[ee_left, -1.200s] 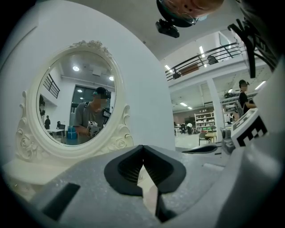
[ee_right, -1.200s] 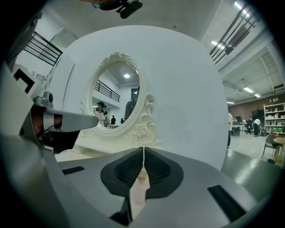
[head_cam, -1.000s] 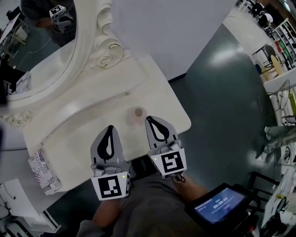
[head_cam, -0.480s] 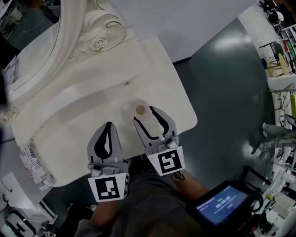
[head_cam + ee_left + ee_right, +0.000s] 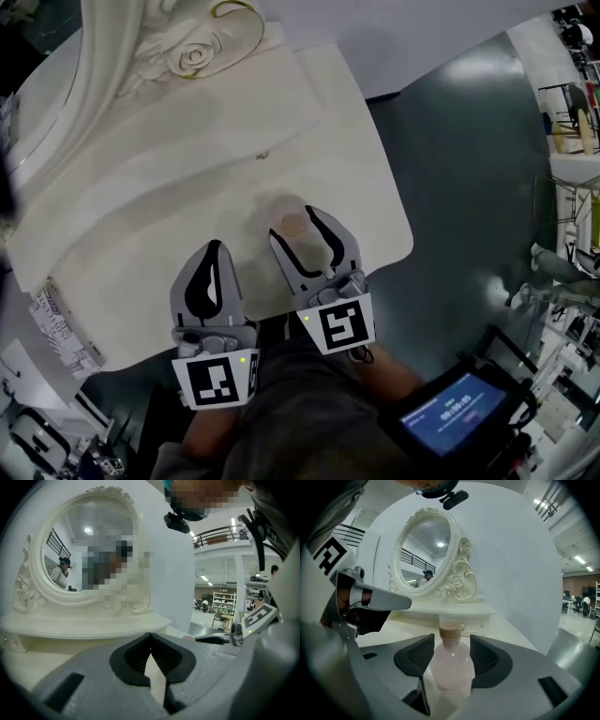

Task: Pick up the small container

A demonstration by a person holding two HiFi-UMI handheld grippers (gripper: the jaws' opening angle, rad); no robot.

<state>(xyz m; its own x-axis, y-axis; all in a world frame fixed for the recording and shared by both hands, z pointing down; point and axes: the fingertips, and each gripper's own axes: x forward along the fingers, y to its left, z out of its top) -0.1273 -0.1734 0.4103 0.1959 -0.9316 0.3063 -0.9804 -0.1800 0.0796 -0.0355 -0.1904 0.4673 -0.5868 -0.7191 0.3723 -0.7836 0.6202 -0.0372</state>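
The small container (image 5: 450,667) was seen as a rounded bottle of pale pink, half-clear material with a flat tan cap. It stood upright on the smooth cream-white desk (image 5: 361,178), near the front edge. Behind it, an oval mirror (image 5: 425,550) was framed in carved white scrolls and a rose. One second before, the fingers of the right gripper (image 5: 298,228) had been closed together, with the container just ahead of their tips. By this moment the fingers had just been opened wide and brought around the bottle, so that it was placed between their ribbed black inner faces. No pressing on it could be made out, and it was still rested on the desk. The fingers of the left gripper (image 5: 213,248) were shut tip to tip, with nothing held, just beside the right one.
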